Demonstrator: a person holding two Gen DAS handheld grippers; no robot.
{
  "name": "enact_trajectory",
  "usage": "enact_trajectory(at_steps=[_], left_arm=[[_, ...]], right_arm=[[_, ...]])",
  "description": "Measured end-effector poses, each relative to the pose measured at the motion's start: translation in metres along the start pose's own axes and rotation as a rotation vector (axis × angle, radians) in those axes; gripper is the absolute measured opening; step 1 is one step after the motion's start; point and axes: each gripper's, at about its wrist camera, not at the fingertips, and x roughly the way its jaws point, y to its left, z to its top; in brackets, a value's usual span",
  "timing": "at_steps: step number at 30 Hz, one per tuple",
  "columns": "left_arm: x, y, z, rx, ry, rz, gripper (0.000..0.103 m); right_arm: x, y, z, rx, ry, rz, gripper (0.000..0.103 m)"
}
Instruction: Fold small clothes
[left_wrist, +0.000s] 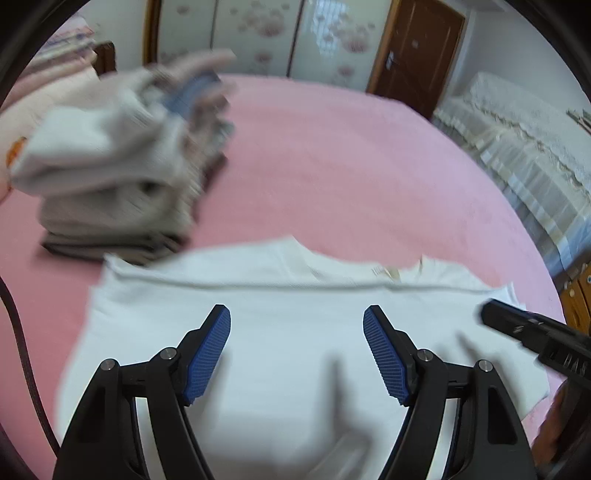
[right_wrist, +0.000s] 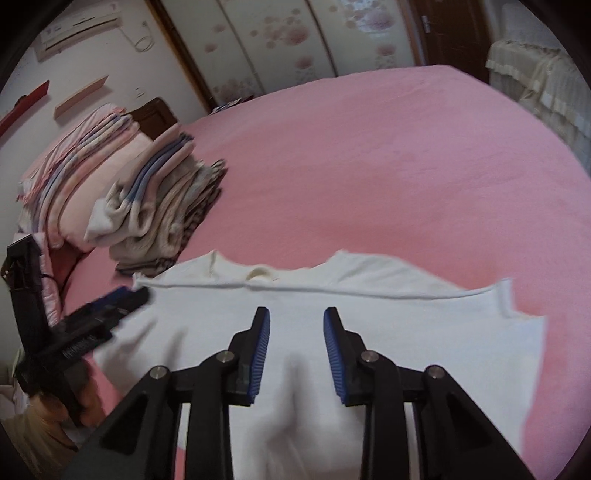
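Both empty grippers, left (left_wrist: 297, 325) spread wide, right (right_wrist: 296, 325) narrower, hover over the folded white cotton garment (right_wrist: 314, 325) lying crosswise near the pink bed's (right_wrist: 388, 166) front edge.

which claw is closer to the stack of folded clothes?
Left. The left claw sits over the white garment's edge right by the stack of folded clothes; the right claw is farther along it.

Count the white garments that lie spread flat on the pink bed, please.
1. A white garment lies flat on the near part of the pink bed, under both open grippers. The stack of folded clothes beside it may hide others.
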Motion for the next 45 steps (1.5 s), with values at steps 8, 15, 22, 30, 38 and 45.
enact_trajectory(at_steps=[8, 15, 22, 30, 38, 45], left_arm=[[0.047, 0.003, -0.004, -0.016, 0.103, 0.058, 0.071], [0.047, 0.054, 0.001, -0.014, 0.093, 0.167, 0.071], [0.034, 0.121, -0.006, -0.086, 0.077, 0.212, 0.066], [0.025, 0.115, -0.025, 0.022, 0.042, 0.256, 0.065], [0.002, 0.112, -0.015, 0.040, 0.043, 0.269, 0.078], [-0.037, 0.101, -0.005, 0.043, 0.062, 0.251, 0.081]], right_arm=[[0.057, 0.018, -0.007, -0.053, 0.090, -0.046, 0.017], [0.031, -0.059, -0.003, 0.038, 0.059, -0.189, 0.000], [-0.017, -0.151, -0.018, 0.154, 0.021, -0.356, 0.000], [-0.026, -0.142, -0.026, 0.105, 0.004, -0.418, 0.000], [-0.049, -0.122, -0.024, 0.090, -0.016, -0.387, 0.000], [-0.079, -0.080, -0.021, 0.057, -0.041, -0.318, 0.003]])
